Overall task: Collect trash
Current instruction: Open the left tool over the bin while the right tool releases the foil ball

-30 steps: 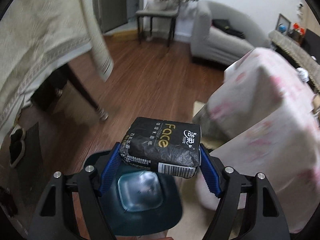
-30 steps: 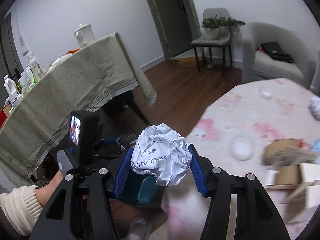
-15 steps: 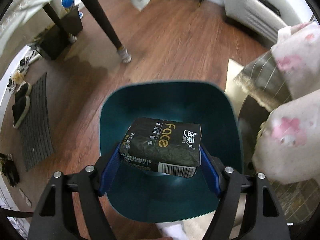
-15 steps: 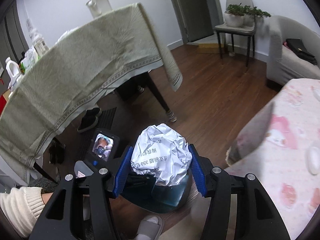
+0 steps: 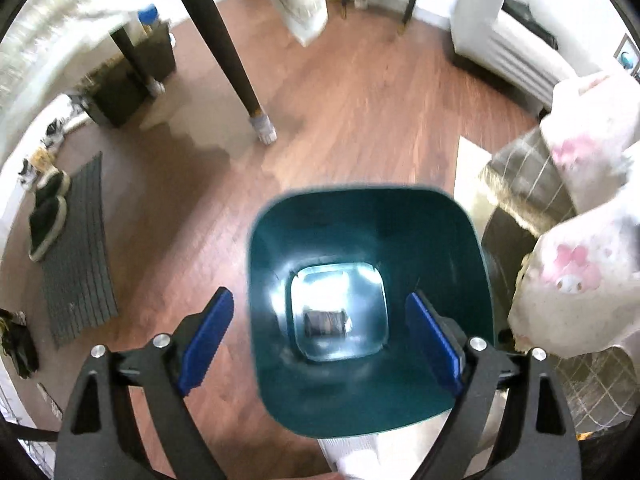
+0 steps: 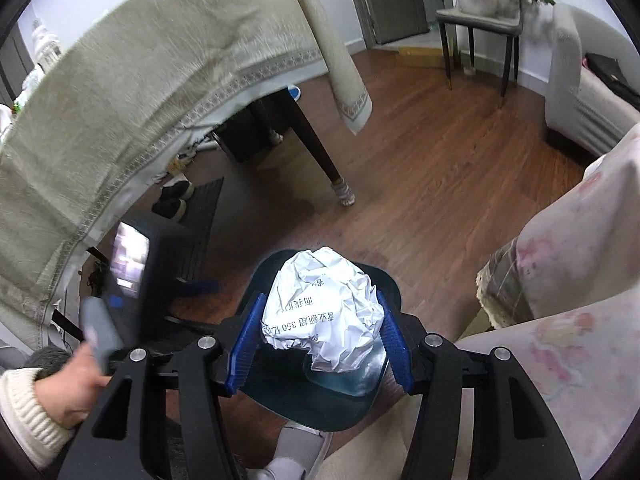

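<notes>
One item is now binned: the black tissue pack [image 5: 325,323] that the left gripper [image 5: 320,334] held half a second ago lies at the bottom of the teal trash bin [image 5: 460,248], fingers now spread apart above it. The right gripper [image 6: 318,346] hovers over the bin's rim, clamped on the crumpled paper ball [image 6: 324,312], likely next.

Open left tongs [image 5: 320,334] above teal bin [image 5: 472,248], tissue pack [image 5: 325,323] inside.

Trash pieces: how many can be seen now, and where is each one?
2: a black tissue pack at the bottom of the teal bin, and a crumpled paper ball in the right gripper above it.
</notes>
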Demonstrator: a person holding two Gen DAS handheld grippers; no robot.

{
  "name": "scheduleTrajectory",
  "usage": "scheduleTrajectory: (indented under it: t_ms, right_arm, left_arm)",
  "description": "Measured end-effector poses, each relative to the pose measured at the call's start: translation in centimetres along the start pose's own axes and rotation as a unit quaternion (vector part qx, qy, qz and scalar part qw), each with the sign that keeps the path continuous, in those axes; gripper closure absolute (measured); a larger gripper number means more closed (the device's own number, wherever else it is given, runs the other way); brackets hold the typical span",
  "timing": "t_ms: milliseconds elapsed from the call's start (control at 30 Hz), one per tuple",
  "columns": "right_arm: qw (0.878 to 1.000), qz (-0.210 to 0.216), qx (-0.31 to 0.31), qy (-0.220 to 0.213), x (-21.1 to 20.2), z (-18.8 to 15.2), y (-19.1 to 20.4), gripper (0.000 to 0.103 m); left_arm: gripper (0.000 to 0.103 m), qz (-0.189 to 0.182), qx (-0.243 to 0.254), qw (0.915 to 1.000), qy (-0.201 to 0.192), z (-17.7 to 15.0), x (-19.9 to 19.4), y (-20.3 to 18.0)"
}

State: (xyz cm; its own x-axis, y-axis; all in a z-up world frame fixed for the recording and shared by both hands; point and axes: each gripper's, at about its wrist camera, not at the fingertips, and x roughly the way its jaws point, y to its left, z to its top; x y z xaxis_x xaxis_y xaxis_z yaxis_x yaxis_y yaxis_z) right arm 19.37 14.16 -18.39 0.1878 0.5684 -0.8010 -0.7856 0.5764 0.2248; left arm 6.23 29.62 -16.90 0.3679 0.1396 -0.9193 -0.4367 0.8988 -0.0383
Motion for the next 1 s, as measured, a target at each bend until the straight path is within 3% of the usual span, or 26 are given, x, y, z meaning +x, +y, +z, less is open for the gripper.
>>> scheduleTrajectory:
  t_ms: [233,400,567,1000]
  right_arm:
    - [0.999,-0.009,0.003,0.034,4.1,-0.7,0.6,0.046]
    - [0.998,-0.01,-0.005,0.057,6.9,-1.5,1.7,0.046]
    - [0.997,-0.012,-0.013,0.08,9.3,-2.3,2.5,0.046]
    - [0.99,-0.022,-0.023,0.137,14.3,-5.1,2.4,0.043]
  left_arm:
    - [0.013,-0.016,-0.021,0.9959,-0.087,1.2,-6.4,1.5]
    - [0.016,-0.01,0.001,0.9888,-0.149,1.6,-11.0,0.7]
    - [0.026,-0.027,0.014,0.985,-0.17,1.9,-13.0,-0.4]
    - [0.031,-0.078,0.012,0.9776,-0.195,2.2,-16.9,-2.0]
